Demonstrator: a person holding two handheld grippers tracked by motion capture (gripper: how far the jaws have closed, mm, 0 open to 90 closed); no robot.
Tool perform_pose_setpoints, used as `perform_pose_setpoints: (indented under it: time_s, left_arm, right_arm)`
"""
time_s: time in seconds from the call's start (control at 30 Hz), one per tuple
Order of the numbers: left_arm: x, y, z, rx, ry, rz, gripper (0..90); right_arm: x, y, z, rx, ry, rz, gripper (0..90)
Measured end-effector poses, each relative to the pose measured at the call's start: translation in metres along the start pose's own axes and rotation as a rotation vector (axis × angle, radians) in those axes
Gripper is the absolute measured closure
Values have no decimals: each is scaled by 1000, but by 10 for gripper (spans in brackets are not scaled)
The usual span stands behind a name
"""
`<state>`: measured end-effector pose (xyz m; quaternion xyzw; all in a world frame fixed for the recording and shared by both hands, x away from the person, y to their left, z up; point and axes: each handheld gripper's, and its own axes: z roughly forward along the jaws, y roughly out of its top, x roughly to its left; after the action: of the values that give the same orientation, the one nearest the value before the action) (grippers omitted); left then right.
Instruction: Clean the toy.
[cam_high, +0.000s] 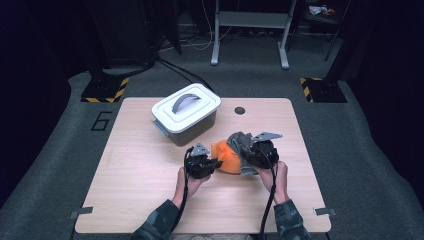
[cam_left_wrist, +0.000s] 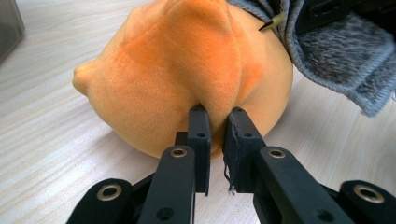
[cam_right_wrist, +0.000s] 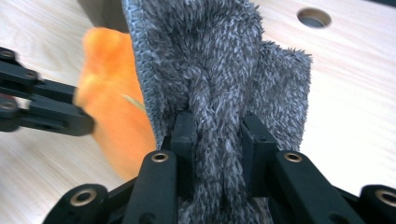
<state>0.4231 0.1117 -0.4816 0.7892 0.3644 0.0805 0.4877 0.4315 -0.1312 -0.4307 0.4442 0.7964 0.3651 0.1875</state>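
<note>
Both pinched shut: left gripper (cam_left_wrist: 218, 116) on orange plush (cam_left_wrist: 187, 65), right gripper (cam_right_wrist: 219, 126) on grey cloth (cam_right_wrist: 219, 60).

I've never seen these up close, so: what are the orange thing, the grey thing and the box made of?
The orange thing looks like short velvety plush over soft stuffing: fine nap, stitched seams, and it dents where the left gripper pinches it. The grey thing seems a shaggy fleece or chenille fabric, with long loose fibres and a hemmed edge. The box looks like smooth moulded plastic with a white lid.
</note>
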Motion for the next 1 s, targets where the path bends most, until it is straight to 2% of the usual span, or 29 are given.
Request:
perform_pose_setpoints:
  time_s: [0.1,0.23,0.37,0.43,0.5,0.57,0.6,0.63,0.7,0.77,0.93,1.0]
  left_arm:
    - [1,-1,0,0,-2,3,811]
    - [0,0,0,3,-2,-6,810]
    - [-2,1,0,8,-2,3,810]
    - [-1,1,0,2,-4,2,809]
    - [-1,1,-1,3,-4,3,810]
    - [0,3,0,1,-15,-17,810]
    - [-1,5,0,6,-18,-16,810]
    - [-1,7,0,11,-10,-11,810]
    - [-3,8,0,14,1,1,811]
    - [-1,5,1,9,-6,-7,811]
    - [1,4,-1,19,-6,-10,809]
    - [-1,4,0,15,-6,-23,808]
  right_arm:
    - [-10,-8,1,9,-9,25,704]
    - [-24,-18,7,28,-7,92,704]
    - [-36,-29,16,53,-12,117,705]
    - [-43,-33,20,57,12,148,704]
    - [-46,-36,24,74,5,158,704]
    - [-47,-37,26,95,-2,178,704]
    - [-49,-37,26,102,-8,161,705]
    - [-49,-35,24,106,-12,176,706]
    - [-47,-29,16,98,-36,150,708]
    - [-42,-22,6,68,-49,120,708]
    - [-20,-5,-16,-29,-4,69,709]
    - [-8,3,-19,-45,18,44,709]
